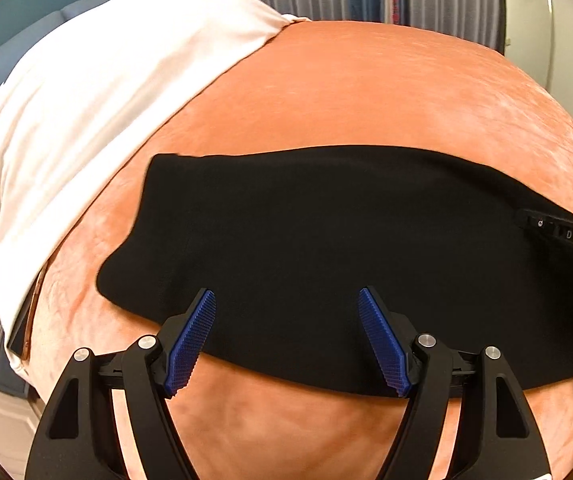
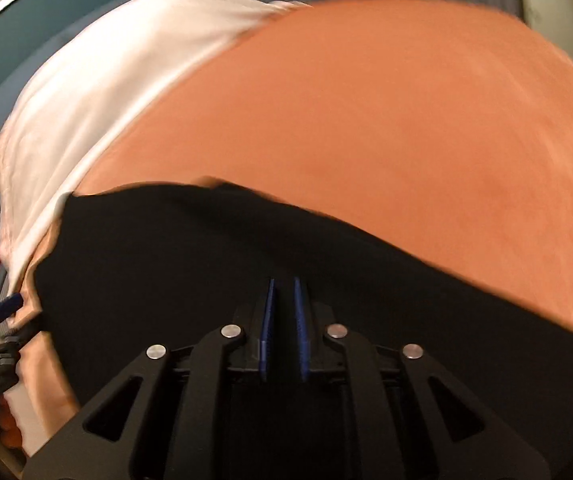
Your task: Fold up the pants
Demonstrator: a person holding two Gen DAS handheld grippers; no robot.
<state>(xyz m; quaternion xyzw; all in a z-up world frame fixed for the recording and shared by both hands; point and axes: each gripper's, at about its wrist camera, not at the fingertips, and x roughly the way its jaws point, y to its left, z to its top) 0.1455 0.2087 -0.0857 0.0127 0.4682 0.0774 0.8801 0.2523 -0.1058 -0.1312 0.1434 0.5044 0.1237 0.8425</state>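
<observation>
Black pants lie as a folded band across the orange bed cover, beside the white sheet, with the left gripper spread wide over their near edge, likely to release, while the right gripper is nearly closed over them, grip uncertain.

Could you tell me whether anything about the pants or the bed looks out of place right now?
Nothing stands out. The black pants lie flat in a folded strip on the orange bedcover, with the white sheet beyond.
</observation>
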